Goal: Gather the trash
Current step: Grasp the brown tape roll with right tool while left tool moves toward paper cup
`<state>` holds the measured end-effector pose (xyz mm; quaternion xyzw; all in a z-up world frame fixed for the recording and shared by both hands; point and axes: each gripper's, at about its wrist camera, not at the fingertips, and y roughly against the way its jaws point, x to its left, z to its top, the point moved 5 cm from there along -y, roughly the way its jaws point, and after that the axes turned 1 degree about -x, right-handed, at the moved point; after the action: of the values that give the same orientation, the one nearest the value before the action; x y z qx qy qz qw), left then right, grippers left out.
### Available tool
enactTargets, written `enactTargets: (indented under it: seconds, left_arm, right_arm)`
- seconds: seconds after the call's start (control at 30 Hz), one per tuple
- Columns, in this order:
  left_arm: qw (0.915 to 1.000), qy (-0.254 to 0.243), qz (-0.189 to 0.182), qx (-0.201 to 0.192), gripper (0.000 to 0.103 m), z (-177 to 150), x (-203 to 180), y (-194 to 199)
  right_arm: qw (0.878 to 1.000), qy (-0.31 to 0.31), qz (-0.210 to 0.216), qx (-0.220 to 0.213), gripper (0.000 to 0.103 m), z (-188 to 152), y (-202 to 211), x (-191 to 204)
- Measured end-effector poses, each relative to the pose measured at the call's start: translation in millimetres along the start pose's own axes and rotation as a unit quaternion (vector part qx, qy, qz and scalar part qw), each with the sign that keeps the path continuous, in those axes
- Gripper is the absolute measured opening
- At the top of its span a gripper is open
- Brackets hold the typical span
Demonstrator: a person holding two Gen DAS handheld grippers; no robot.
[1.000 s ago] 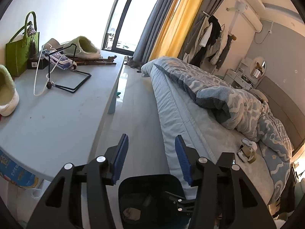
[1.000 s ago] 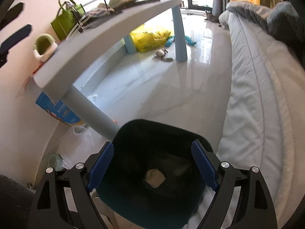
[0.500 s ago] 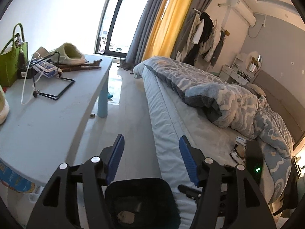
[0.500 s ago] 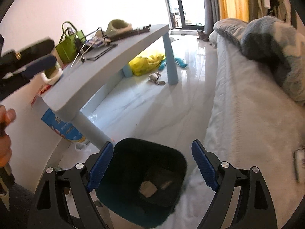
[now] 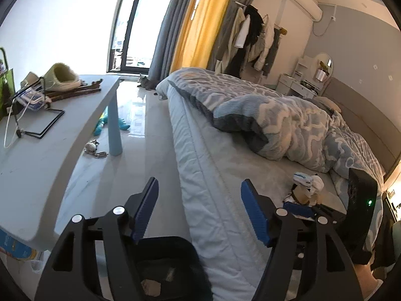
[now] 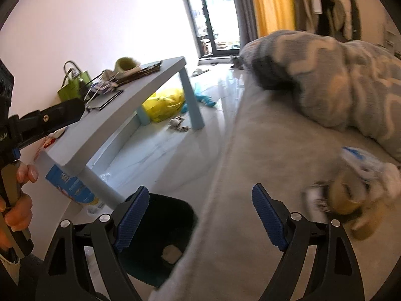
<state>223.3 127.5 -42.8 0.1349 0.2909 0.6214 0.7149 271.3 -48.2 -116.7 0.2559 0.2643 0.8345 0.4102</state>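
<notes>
A dark trash bin [image 5: 173,255] stands on the floor against the bed, with paper scraps [image 5: 150,287] at its bottom. My left gripper [image 5: 200,210] hovers above its rim; its jaws are opening with nothing between them. A small pile of trash [image 5: 307,186], white-blue wrapper and tan scraps, lies on the mattress to the right. My right gripper [image 6: 200,219] is open and empty over the mattress edge, between the bin [image 6: 160,225] at lower left and the blurred trash pile [image 6: 358,193] at right. One blue pad of the right gripper [image 5: 299,209] shows just in front of the pile.
A grey table [image 5: 50,155] on the left carries a slipper [image 5: 62,75], a wire stand and a green bag [image 6: 72,87]. A yellow bag [image 6: 165,104] and toys lie under it. A patterned blanket [image 5: 288,125] covers the bed. A hand [image 6: 15,200] holds the left gripper's handle.
Both grippers swung from over the bin towards the bed. The left jaws widened. The bin slid to the lower left of the right view and the trash pile came into it.
</notes>
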Motion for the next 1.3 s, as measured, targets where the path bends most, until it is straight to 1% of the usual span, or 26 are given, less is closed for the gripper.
enactTargets:
  seconds: [0.17, 0.3, 0.43, 0.6, 0.7, 0.8, 1.0, 1.2, 1.23, 1.27, 1.3]
  left_arm:
    - [0.9999, -0.012, -0.004, 0.006, 0.072, -3, -21, -11]
    - [0.9997, -0.018, -0.011, 0.016, 0.072, -8, -39, -25]
    - [0.9993, -0.027, -0.017, 0.018, 0.072, -8, -58, -36]
    - [0.9982, -0.033, -0.042, 0.026, 0.072, -7, -82, -54]
    - [0.9973, -0.041, -0.053, 0.032, 0.072, -10, -96, -62]
    - [0.9960, -0.051, -0.062, 0.039, 0.072, -13, -110, -72]
    - [0.9941, -0.061, -0.072, 0.054, 0.072, -22, -124, -86]
    - [0.9931, -0.051, -0.087, 0.060, 0.072, -21, -135, -98]
    - [0.9927, -0.053, -0.089, 0.062, 0.072, -22, -138, -100]
    - [0.9923, -0.055, -0.091, 0.064, 0.072, -22, -141, -103]
    - [0.9920, -0.056, -0.093, 0.065, 0.072, -23, -142, -105]
  right_arm:
    - [1.000, -0.015, -0.014, -0.011, 0.085, -4, 17, -31]
    - [0.999, -0.018, -0.026, -0.016, 0.085, -8, 28, -49]
    - [0.999, -0.018, -0.038, -0.023, 0.085, -8, 38, -67]
    - [0.998, -0.008, -0.049, -0.026, 0.085, -6, 47, -90]
    - [0.998, 0.006, -0.057, -0.026, 0.085, -10, 51, -103]
    - [0.998, 0.009, -0.055, -0.027, 0.085, -15, 56, -116]
    - [0.998, 0.014, -0.056, -0.023, 0.085, -22, 55, -133]
    - [0.998, 0.022, -0.061, -0.006, 0.085, -29, 47, -146]
    - [0.998, 0.023, -0.061, -0.005, 0.081, -31, 46, -149]
    - [0.998, 0.025, -0.061, -0.002, 0.072, -32, 45, -151]
    - [0.997, 0.030, -0.066, 0.004, 0.070, -34, 43, -154]
